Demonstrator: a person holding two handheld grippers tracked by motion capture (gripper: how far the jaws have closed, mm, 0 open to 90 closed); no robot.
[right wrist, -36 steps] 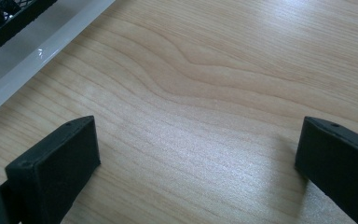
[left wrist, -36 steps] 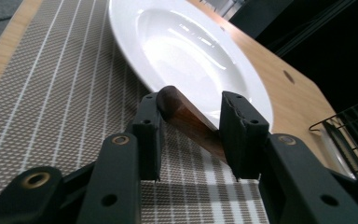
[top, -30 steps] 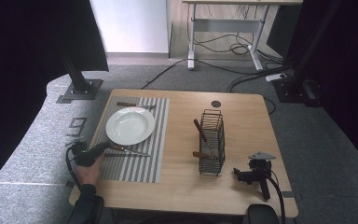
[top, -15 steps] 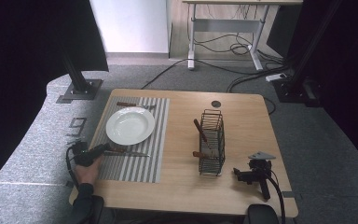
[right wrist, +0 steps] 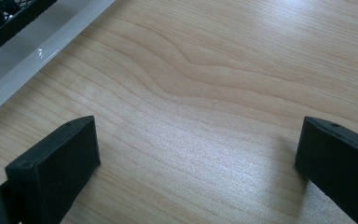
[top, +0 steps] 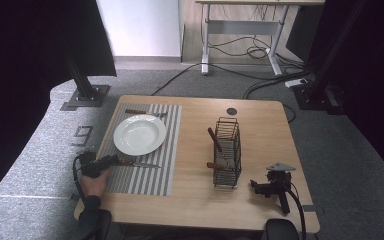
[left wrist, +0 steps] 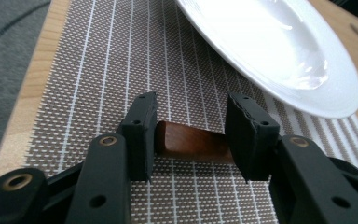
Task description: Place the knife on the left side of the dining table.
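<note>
So, nearest the person, the left gripper (top: 111, 160) sits low at the near-left corner of the table (top: 260, 210), held in a hand (top: 94, 183) that comes in from the bottom edge. In the left gripper view its jaws stand partly open with the brown wooden handle of a knife (left wrist: 193, 145) between them. The left pad looks right up against the handle end, and the right pad seems to have a sliver of gap, so I can't honestly call it a squeeze. The knife lies flat on the striped placemat (top: 145, 175), blade pointing toward the middle of the table, just on the near side of the white plate (top: 139, 134). The plate rim is close to the jaws, so not much slack there. The table's left edge is also right beside the gripper.

Over on the near right, the right gripper (top: 261, 187) rests on bare wood with its jaws spread wide and nothing between them; the right gripper view has just woodgrain in the gap. It sits just beside the near end of the black wire caddy (top: 227, 152), whose clear base pokes into that view's corner.

Farther back, the caddy stands mid-table with two wooden-handled pieces inside. Behind the plate, another utensil (top: 145, 113) lies along the placemat's far edge. Between the mat and the caddy, there's a wide open strip of tabletop.
</note>
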